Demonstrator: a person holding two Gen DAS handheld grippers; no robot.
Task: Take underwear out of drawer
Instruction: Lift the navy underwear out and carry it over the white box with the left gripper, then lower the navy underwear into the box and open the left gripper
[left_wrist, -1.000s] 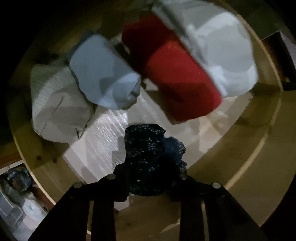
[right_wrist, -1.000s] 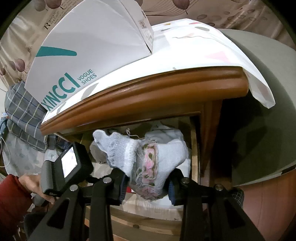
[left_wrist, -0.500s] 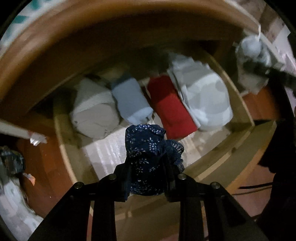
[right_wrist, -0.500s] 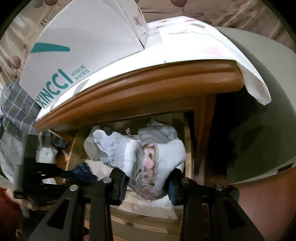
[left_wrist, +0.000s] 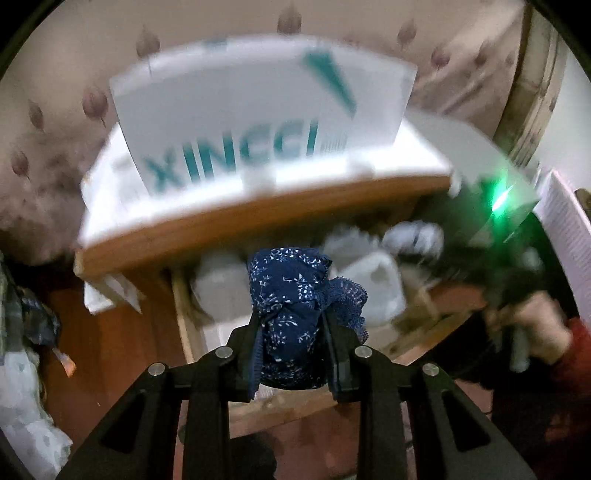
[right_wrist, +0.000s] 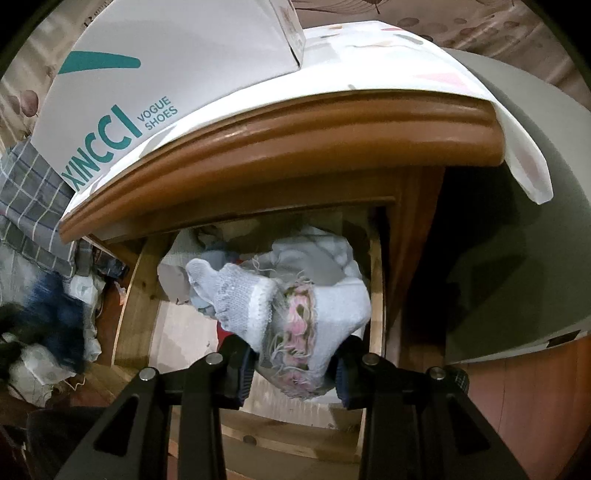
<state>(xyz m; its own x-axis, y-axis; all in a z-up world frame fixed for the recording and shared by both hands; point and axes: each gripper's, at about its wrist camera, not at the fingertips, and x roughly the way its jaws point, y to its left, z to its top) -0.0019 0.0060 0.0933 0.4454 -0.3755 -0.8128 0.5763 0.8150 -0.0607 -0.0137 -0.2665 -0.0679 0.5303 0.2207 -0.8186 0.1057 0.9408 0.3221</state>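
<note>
The left gripper (left_wrist: 291, 328) is clamped on the navy floral underwear (left_wrist: 291, 295), held above the open drawer (right_wrist: 136, 295). The right gripper (right_wrist: 291, 363) grips a pale knit garment (right_wrist: 295, 306) over the same drawer. Recommended: maintain both grips and carry each garment clear of the drawer front without snagging.

The left wrist view is motion-blurred: the shoe box (left_wrist: 258, 122) lettering smears, and the clothes in the drawer (left_wrist: 184, 314) are pale shapes hidden partly by the navy underwear (left_wrist: 291, 295). In the right wrist view, a blue-black smear (right_wrist: 55, 314) at left cannot be identified.
</note>
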